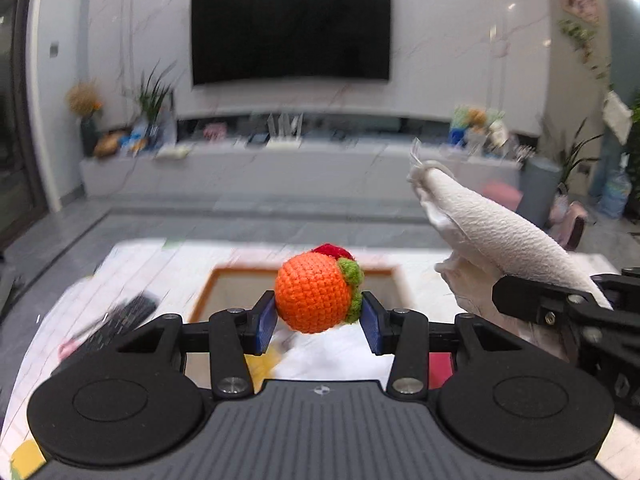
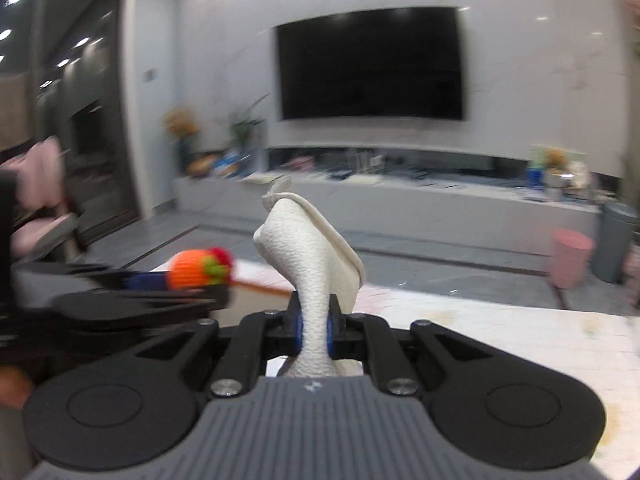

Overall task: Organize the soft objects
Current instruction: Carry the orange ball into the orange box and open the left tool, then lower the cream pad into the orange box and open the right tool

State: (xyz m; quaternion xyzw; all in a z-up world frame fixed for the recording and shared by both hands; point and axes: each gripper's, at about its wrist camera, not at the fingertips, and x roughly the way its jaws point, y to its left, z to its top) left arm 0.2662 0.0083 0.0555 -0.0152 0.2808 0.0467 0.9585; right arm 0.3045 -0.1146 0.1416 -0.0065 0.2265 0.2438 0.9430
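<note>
Left gripper [image 1: 319, 317]: blue pads [image 1: 265, 322] pressed against both sides of a crocheted orange ball [image 1: 316, 292], held clear above the table. Ball has a green knitted collar [image 1: 352, 280] on its right side and a red knob [image 1: 332, 251] just behind it. In the right wrist view the same ball [image 2: 192, 269] sits at the tip of the left gripper [image 2: 208, 280], out to the left and blurred.

Right gripper [image 2: 315, 328]: jaws nearly together, pinching the narrow waist of a white textured cloth [image 2: 310, 264]. Cloth stands upright out of the fingers and flares wider toward the top, with a smooth folded flap down its right edge. From the left wrist view the cloth [image 1: 500, 232] rises up and to the left out of the right gripper [image 1: 532, 300], to the right of the ball and apart from it.

Below and beyond the ball: a box with an orange-brown rim [image 1: 224, 276] on a white marbled table [image 1: 160, 264]; interior pale (contents cannot be told, blurred). A dark flat object [image 1: 120, 316] lies on the table to the left, too smeared to identify.

Past the table: grey floor, then a long low grey cabinet [image 1: 280, 160] against the wall, cluttered on top. A large dark TV [image 1: 291, 28] is mounted above it. Pink bin [image 2: 570, 258] on the floor at right, beside a grey one
</note>
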